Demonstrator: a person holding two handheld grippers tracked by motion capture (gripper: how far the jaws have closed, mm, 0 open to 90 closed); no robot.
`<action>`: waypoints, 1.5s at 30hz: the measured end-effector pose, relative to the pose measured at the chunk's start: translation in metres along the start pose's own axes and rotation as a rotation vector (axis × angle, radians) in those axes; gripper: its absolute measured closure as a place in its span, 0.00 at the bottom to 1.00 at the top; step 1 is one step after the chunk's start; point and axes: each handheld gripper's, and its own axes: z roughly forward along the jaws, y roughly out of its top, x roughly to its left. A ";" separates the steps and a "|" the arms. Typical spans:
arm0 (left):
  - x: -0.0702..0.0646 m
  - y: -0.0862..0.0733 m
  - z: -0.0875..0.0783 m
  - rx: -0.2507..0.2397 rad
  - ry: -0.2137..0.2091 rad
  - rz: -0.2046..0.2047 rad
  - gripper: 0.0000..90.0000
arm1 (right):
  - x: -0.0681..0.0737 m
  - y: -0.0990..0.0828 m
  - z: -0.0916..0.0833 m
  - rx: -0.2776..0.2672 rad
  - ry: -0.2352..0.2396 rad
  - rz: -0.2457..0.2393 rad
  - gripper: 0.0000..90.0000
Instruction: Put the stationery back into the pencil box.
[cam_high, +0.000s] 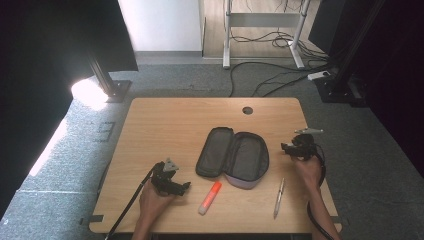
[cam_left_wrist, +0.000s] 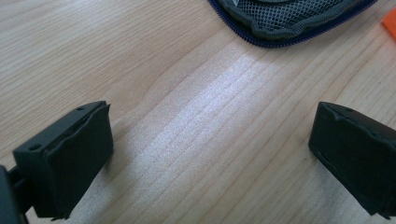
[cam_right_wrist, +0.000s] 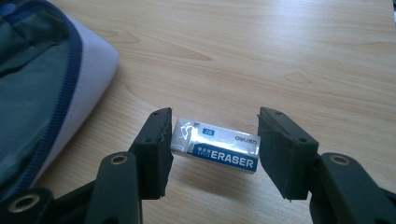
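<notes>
A white eraser (cam_right_wrist: 219, 151) in a blue-and-white sleeve sits crosswise between the pads of my right gripper (cam_right_wrist: 214, 137), which is shut on it just above the wood, casting a shadow below. In the high view the right gripper (cam_high: 288, 147) is beside the right end of the open grey pencil case (cam_high: 232, 157). The case's pale outer wall and blue zip (cam_right_wrist: 70, 88) lie to the left of the jaws. My left gripper (cam_high: 181, 187) rests low near the front left, jaws pointing right. It stands open (cam_left_wrist: 210, 140) over bare wood, with the case's mesh edge (cam_left_wrist: 285, 18) beyond.
An orange highlighter (cam_high: 210, 197) lies on the wooden table (cam_high: 165, 125) in front of the case, its tip (cam_left_wrist: 390, 23) at the edge of the left gripper view. A silver pen (cam_high: 279, 197) lies at the front right. A round cable hole (cam_high: 247, 110) sits at the back.
</notes>
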 end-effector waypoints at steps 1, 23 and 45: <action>0.000 0.000 0.000 0.000 -0.001 0.000 0.00 | 0.001 0.000 -0.001 0.000 0.004 -0.002 0.51; 0.000 0.000 0.000 0.000 -0.001 0.000 0.00 | 0.033 0.019 -0.015 -0.036 0.094 -0.071 0.51; 0.000 0.000 0.000 0.000 -0.001 0.000 0.00 | 0.064 0.038 -0.013 -0.050 0.153 -0.127 0.51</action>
